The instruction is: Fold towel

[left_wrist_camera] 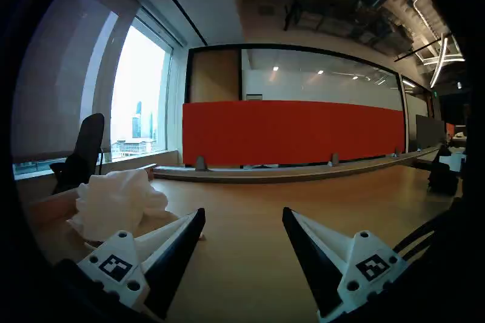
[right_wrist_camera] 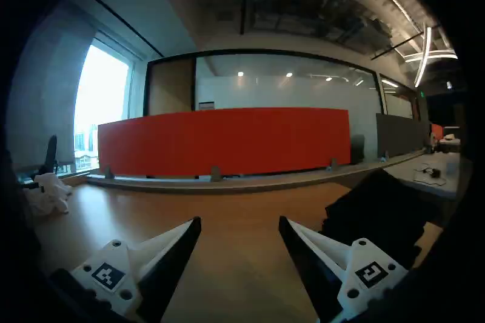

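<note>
Jaws of the left gripper (left_wrist_camera: pixel 242 226) stand wide apart with nothing between them, low over the desk (left_wrist_camera: pixel 339 193). In the left gripper view the towel (left_wrist_camera: pixel 118 202) lies as a crumpled white heap on the desk, ahead and to the left of the left finger. It is near that finger but apparently not touching it. A chair (left_wrist_camera: pixel 82 156) and a window (left_wrist_camera: pixel 136 105) stand behind it, and a red partition (left_wrist_camera: pixel 291 132) runs along the desk's far edge.

In the right gripper view the right gripper (right_wrist_camera: pixel 239 232) also has its jaws apart and empty, pointing across bare desk toward the partition. The towel (right_wrist_camera: pixel 51 193) shows small at the far left, well apart from this gripper. A black heap (right_wrist_camera: pixel 376 214), perhaps cloth, lies just beyond the right finger.

The task looks to be at its very start: nothing is spread or folded, and the step in hand is the reach for the towel. The next move likely calls for the left gripper to swing left and close on an edge of the heap. The right gripper would cross the desk for a second corner, so the two can pull the towel flat before any fold. The corners are hidden in the crumple.
</note>
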Demonstrator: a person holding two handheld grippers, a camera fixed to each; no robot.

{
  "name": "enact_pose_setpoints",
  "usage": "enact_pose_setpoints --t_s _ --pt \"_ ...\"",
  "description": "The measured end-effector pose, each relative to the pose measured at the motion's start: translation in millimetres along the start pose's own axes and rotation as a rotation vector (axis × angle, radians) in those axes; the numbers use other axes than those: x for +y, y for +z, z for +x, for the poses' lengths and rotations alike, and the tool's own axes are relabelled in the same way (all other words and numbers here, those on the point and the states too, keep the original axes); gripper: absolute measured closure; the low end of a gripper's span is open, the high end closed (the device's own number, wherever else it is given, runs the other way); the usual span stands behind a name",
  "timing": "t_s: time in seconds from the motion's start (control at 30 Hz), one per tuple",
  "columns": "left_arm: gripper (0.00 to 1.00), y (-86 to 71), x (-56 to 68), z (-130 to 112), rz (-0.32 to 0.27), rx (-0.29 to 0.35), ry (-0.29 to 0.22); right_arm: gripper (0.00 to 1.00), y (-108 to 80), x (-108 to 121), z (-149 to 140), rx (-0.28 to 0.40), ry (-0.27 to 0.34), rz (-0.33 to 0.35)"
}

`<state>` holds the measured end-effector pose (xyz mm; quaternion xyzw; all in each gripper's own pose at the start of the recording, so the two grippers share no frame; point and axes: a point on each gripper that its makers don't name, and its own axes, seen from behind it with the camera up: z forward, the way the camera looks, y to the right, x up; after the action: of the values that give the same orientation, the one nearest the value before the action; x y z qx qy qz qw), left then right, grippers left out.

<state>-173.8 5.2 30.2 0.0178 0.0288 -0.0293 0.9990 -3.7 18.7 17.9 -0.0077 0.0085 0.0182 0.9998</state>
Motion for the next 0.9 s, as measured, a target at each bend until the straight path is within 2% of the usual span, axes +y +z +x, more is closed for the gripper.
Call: enact_pose_setpoints --t_s 0.9 --pt "0.06 0.0 -0.1 -0.3 0.0 0.0 0.0 0.01 -6.1 -11.0 -9.2 0.007 -0.027 0.015"
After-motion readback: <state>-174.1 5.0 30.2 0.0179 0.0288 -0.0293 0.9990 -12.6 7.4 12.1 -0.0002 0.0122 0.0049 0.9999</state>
